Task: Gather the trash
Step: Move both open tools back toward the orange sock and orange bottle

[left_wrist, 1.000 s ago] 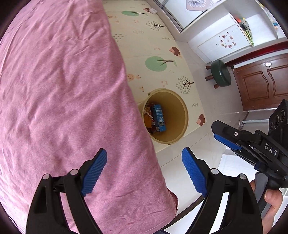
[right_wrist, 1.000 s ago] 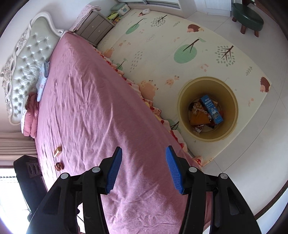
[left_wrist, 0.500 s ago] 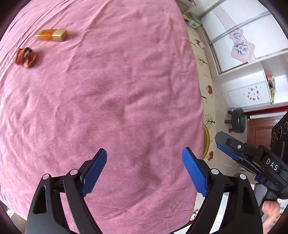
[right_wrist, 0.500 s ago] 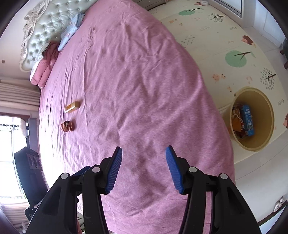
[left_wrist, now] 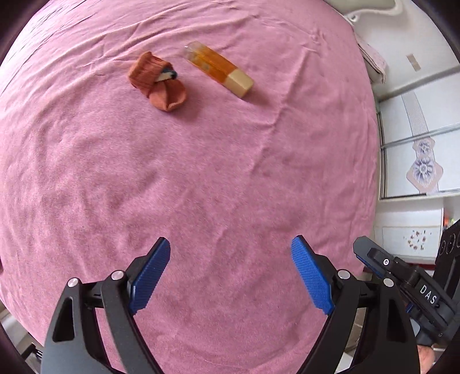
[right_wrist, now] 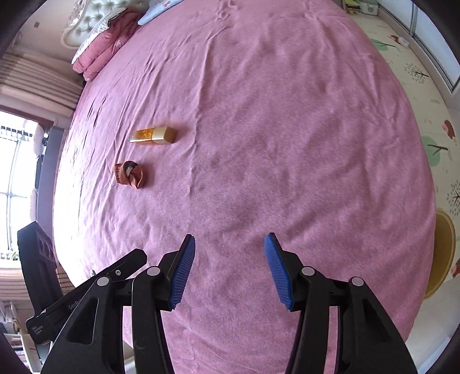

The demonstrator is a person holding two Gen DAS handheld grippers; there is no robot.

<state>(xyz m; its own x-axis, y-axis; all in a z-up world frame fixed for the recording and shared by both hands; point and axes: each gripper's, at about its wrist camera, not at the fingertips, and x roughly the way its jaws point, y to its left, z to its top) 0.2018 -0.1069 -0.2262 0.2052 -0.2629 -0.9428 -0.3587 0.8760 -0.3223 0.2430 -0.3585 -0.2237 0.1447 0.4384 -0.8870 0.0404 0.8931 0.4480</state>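
A: Two hand-held grippers hang over a bed [left_wrist: 230, 178] covered in a pink sheet. What lies on it?

B: Two bits of trash, near each other and not touching: a crumpled orange-brown wrapper [left_wrist: 156, 81] and an amber bottle with a cream cap [left_wrist: 220, 69], lying on its side. In the right wrist view the bottle [right_wrist: 153, 135] sits just above the wrapper [right_wrist: 128, 174], both toward the left edge of the bed.

A: And the jaws?

B: The left gripper [left_wrist: 230, 276] has its jaws spread wide, nothing between the blue pads, only sheet below. The right gripper [right_wrist: 230, 270] holds its jaws partly apart, also empty. Both point steeply down at the bed, well short of the two items.

A: Anything beyond the bed?

B: A tan bin [right_wrist: 442, 253] shows at the right edge of the right wrist view, on a play mat [right_wrist: 425, 95] printed with trees. Pink pillows [right_wrist: 100, 54] lie by a tufted headboard [right_wrist: 86, 20] at the far end.
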